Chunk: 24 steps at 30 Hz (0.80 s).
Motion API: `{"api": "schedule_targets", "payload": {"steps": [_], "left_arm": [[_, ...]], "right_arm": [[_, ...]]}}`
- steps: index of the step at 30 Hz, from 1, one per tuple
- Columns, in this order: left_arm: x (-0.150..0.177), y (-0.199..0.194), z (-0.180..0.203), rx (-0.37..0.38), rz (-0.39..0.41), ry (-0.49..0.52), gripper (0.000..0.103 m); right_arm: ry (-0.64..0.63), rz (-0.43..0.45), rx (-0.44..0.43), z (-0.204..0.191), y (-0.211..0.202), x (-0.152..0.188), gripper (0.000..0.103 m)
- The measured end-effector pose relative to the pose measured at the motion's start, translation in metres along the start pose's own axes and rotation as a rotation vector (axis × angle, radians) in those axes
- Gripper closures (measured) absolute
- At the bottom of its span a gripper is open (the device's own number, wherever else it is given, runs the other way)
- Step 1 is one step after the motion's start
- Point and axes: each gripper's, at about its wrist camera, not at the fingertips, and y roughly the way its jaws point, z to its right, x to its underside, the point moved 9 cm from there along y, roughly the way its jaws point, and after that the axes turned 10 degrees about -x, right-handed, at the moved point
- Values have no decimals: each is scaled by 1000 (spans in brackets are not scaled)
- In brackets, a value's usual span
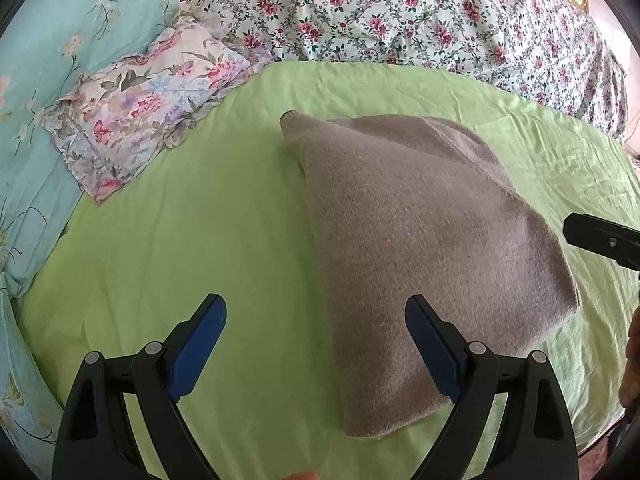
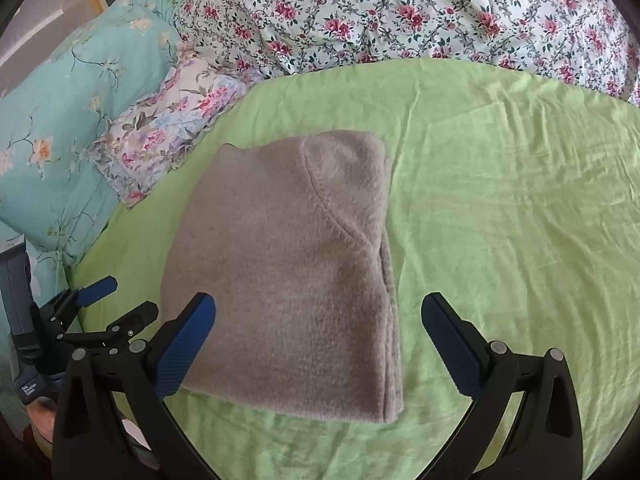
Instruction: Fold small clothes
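your folded grey-brown knitted garment (image 2: 288, 276) lies flat on the light green sheet (image 2: 500, 208) spread over the bed, folded into a compact, roughly rectangular bundle with a curved seam showing near its far right corner. in the left wrist view the same garment (image 1: 420, 248) sits to the right of centre, its far corner coming to a small point.

your right gripper (image 2: 318, 340) hovers over the near edge of the bundle with its blue-padded fingers (image 2: 188, 344) spread wide, holding nothing. your left gripper (image 1: 316, 344) also has its fingers (image 1: 200, 348) spread apart and empty; its right pad sits over the garment's near left edge, though you cannot tell whether it touches the cloth. from the right wrist view the left gripper shows at the left edge, just beside the bundle.

beyond the green sheet lie a white quilt with red flowers (image 2: 400, 12), a small pastel floral pillow (image 2: 168, 128) touching the sheet's far left edge, and a turquoise floral pillow (image 2: 68, 120) beside it.
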Motion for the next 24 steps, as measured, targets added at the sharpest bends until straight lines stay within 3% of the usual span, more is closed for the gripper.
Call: {"api": "schedule_targets", "payload": {"steps": [8, 24], "left_arm": [[-8, -4, -3, -20, 12, -10, 12], [-3, -15, -5, -36, 40, -2, 12]], "right_arm": [[-12, -23, -20, -6, 13, -8, 0], [-180, -43, 98, -26, 4, 14, 0]]}}
